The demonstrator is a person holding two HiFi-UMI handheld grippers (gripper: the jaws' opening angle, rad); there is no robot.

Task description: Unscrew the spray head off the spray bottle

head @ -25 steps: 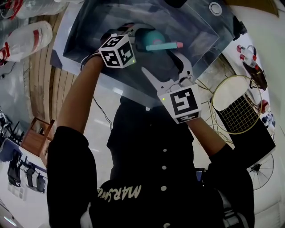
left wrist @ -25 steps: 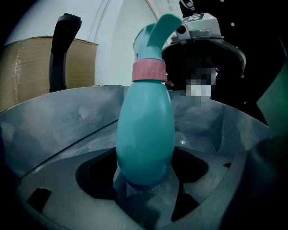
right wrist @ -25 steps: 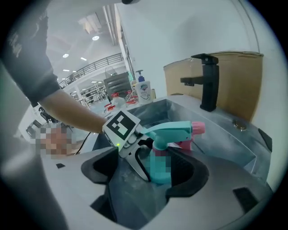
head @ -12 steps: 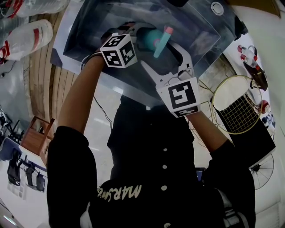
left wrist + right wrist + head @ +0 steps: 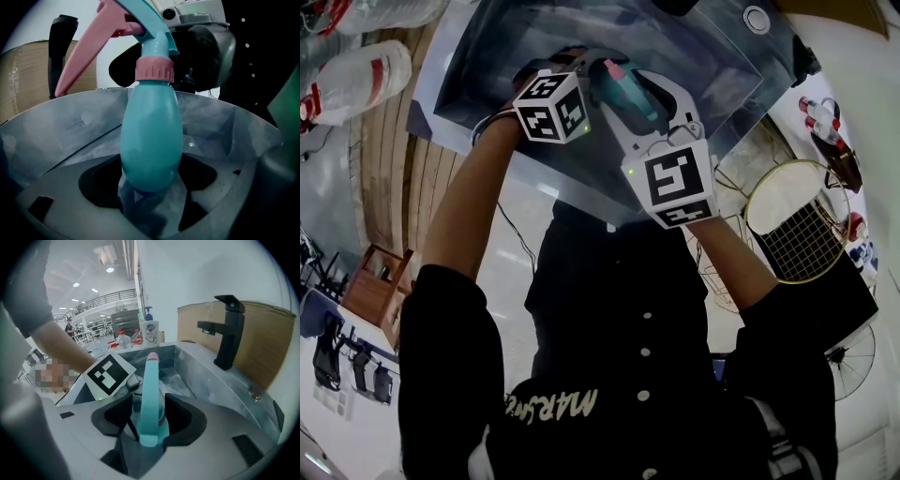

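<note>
Nearest the head camera is the person's black buttoned top, with both bare forearms reaching out from it over a steel sink. The left tongs are clamped on the rounded bottom of the teal spray bottle, which rises from between their jaws and is held up over the basin, clear of its floor. Just beside them, the right tongs have just been closing. The teal spray head lies lengthwise between their jaws, gripped at its sides, and its pink nozzle tip points away from that camera. The bottle hangs between the two tools, one at each end. A ribbed pink collar sits where the head meets the bottle's neck, and in the left gripper view the long pink trigger slants down to the left. Past the bottle the grey sink walls slope up on all sides. A black faucet stands at the sink's rim in front of a brown board. Farther off, a white soap dispenser stands beyond the sink's far end, and behind it is a bright hall with a railed upper level
</note>
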